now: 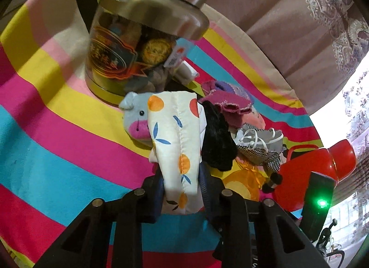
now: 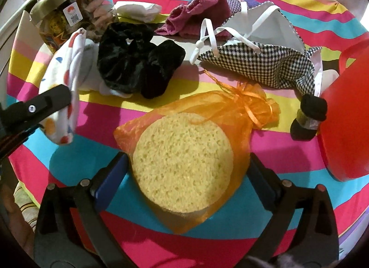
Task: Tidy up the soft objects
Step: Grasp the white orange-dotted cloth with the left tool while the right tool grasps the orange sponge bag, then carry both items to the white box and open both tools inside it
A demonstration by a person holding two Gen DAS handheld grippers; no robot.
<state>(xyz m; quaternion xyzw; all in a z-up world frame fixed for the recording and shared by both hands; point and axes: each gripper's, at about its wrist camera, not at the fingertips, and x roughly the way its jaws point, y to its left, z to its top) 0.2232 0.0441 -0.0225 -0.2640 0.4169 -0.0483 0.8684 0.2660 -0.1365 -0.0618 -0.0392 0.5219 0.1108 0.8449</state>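
Striped-cloth sorting barely begun: left gripper [image 1: 181,185] clamped on printed pouch [image 1: 175,143], right gripper [image 2: 184,173] spread around sponge bag [image 2: 184,159] (unclear if squeezing), scrunchie [image 2: 138,65], checked mask [image 2: 265,60] loose.

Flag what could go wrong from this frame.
1. The left gripper pinches only the lower end of the fruit-print pouch; it might slip free.
2. The right gripper straddles the sponge in its orange organza bag; closing may catch only loose mesh.
3. The lidded jar stands close behind; a swing could knock it.
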